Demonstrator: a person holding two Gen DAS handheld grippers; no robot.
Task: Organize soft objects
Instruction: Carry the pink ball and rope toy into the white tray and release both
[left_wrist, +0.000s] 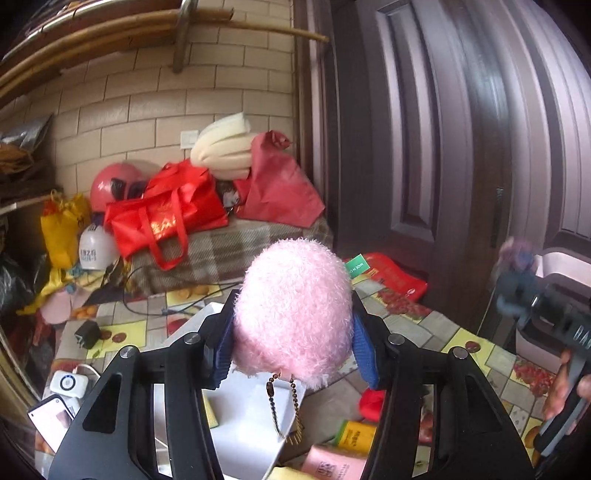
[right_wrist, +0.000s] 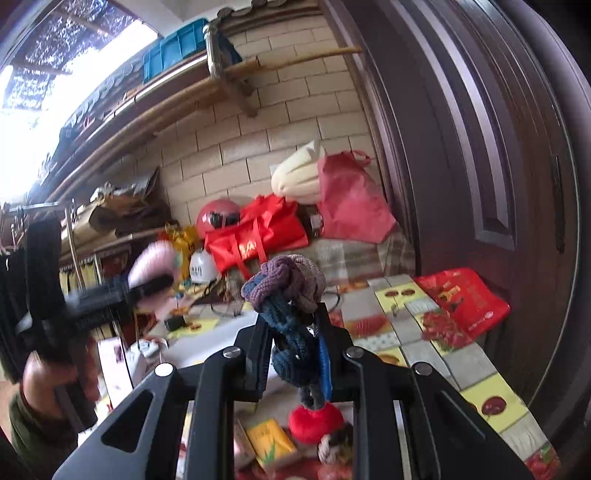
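My left gripper (left_wrist: 293, 343) is clamped on a fluffy pink plush ball (left_wrist: 293, 314), its blue pads (left_wrist: 364, 349) pressing the fur at nine and three o'clock. A beaded brass keychain (left_wrist: 282, 410) dangles from the ball's underside at six. I judge that chain the likeliest trouble: swinging loose, it could snag the rim of the white open box (left_wrist: 255, 413) below it. The fur is springy too, so the ball could squirt out of a light squeeze.

My right gripper (right_wrist: 295, 347) is pinched fully shut on a knitted bundle of navy, mauve and grey yarn (right_wrist: 286, 295), which bulges out at twelve o'clock. A strand trails to six, towards a red pompom (right_wrist: 316, 421); I cannot tell whether they are joined. If they are, it may drag across the fruit-patterned tablecloth (right_wrist: 417, 332) and catch.

Both grippers point nearly level, a touch downward, above the table. In the right view, my left gripper sits at nine o'clock; in the left view, my right sits at three.
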